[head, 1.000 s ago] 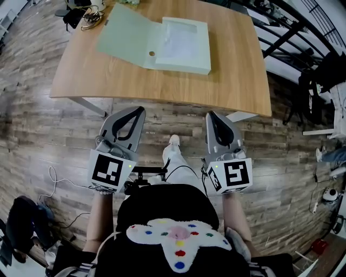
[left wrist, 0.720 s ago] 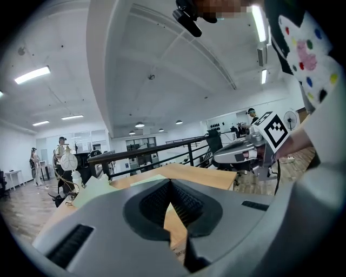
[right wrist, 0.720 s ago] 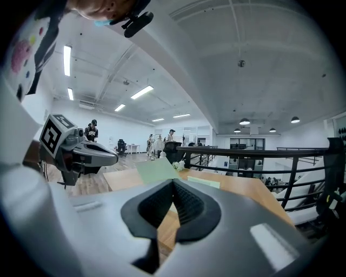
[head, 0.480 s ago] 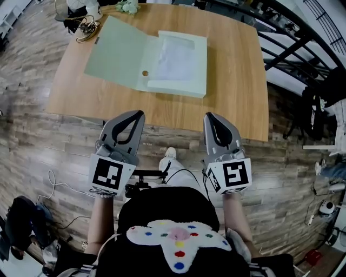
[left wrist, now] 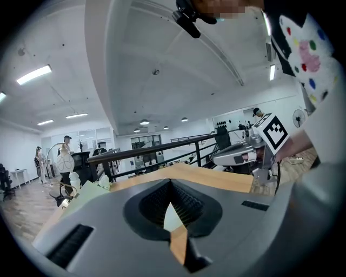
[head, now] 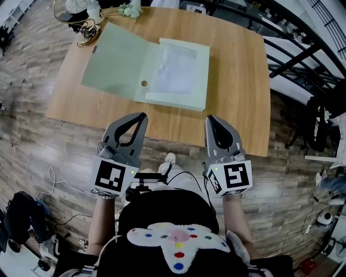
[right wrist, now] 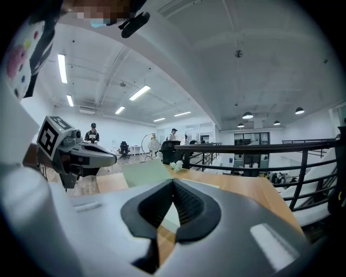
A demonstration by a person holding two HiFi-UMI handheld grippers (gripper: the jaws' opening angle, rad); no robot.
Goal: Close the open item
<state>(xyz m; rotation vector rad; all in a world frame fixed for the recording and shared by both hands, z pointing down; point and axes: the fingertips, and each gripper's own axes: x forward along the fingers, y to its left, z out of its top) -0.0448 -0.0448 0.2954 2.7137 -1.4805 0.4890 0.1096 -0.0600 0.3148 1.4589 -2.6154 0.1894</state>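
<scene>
A pale green box file (head: 146,67) lies open on the wooden table (head: 238,81). Its lid (head: 113,59) is spread flat to the left, and the tray part (head: 181,70) holds clear-sleeved papers. My left gripper (head: 141,116) is shut and empty, with its tip over the table's near edge. My right gripper (head: 209,118) is also shut and empty, level with the left one and short of the file. In the left gripper view the shut jaws (left wrist: 171,181) point across the table top (left wrist: 211,176). The right gripper view shows the green lid (right wrist: 145,173) ahead of the shut jaws (right wrist: 173,181).
A small fan with tangled cables (head: 81,13) and white flowers (head: 130,8) stand at the table's far left corner. A black railing (head: 292,48) runs along the right side. Cables (head: 54,178) lie on the wood floor below the near edge.
Both grippers have come forward from over the floor to the table's near edge, and the table and file now sit closer in the head view. Both pairs of jaws stay shut.
</scene>
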